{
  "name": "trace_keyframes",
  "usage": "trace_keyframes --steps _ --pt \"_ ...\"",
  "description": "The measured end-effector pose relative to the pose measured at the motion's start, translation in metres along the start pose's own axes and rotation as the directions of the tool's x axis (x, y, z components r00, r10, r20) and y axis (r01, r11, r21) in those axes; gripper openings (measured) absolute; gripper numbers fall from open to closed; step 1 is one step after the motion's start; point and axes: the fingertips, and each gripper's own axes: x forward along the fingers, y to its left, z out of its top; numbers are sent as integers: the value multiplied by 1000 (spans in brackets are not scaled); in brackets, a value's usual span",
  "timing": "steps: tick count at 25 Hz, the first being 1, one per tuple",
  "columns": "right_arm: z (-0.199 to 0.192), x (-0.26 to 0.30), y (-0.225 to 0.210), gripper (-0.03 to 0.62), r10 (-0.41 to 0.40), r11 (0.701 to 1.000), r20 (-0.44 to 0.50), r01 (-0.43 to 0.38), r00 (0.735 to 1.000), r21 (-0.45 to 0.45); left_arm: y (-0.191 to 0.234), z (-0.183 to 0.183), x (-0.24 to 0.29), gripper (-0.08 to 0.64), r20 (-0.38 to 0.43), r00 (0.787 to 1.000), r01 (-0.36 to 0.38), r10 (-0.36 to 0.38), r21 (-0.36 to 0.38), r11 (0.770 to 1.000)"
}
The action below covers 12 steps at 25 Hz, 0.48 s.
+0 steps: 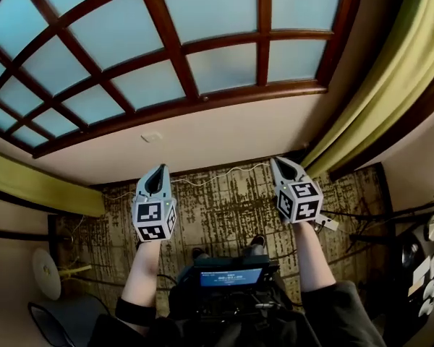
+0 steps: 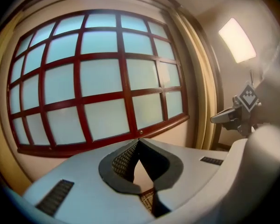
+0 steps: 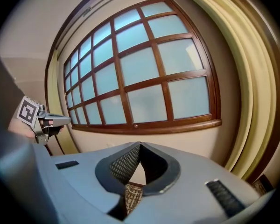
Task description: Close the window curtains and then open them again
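Curtains (image 1: 390, 71) drawn aside, window (image 1: 166, 42) uncovered — left gripper (image 1: 160, 168), right gripper (image 1: 278, 161) pressed together, empty.

Held out side by side — left claw (image 1: 156, 172) and right claw (image 1: 281, 165), both closed, empty.

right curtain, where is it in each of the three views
Head view: right curtain, top right, running diagonally.
Left gripper view: pale strip just right of the window.
Right gripper view: curving down the right edge.
Shared landmark: the window, beside it in all three.
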Motion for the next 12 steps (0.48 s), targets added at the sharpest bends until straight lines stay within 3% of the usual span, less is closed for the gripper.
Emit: trace_keyframes --steps 7,12 --pt "-24 25 92 6 26 999 -55 -28 998 -29 85 -61 -45 0 -29 999 -37 36 -60 997" --pt "-36 31 128 6 -7 999 -74 4 997 -46 121 -86 -61 0 -29 999 -26 23 -76 997"
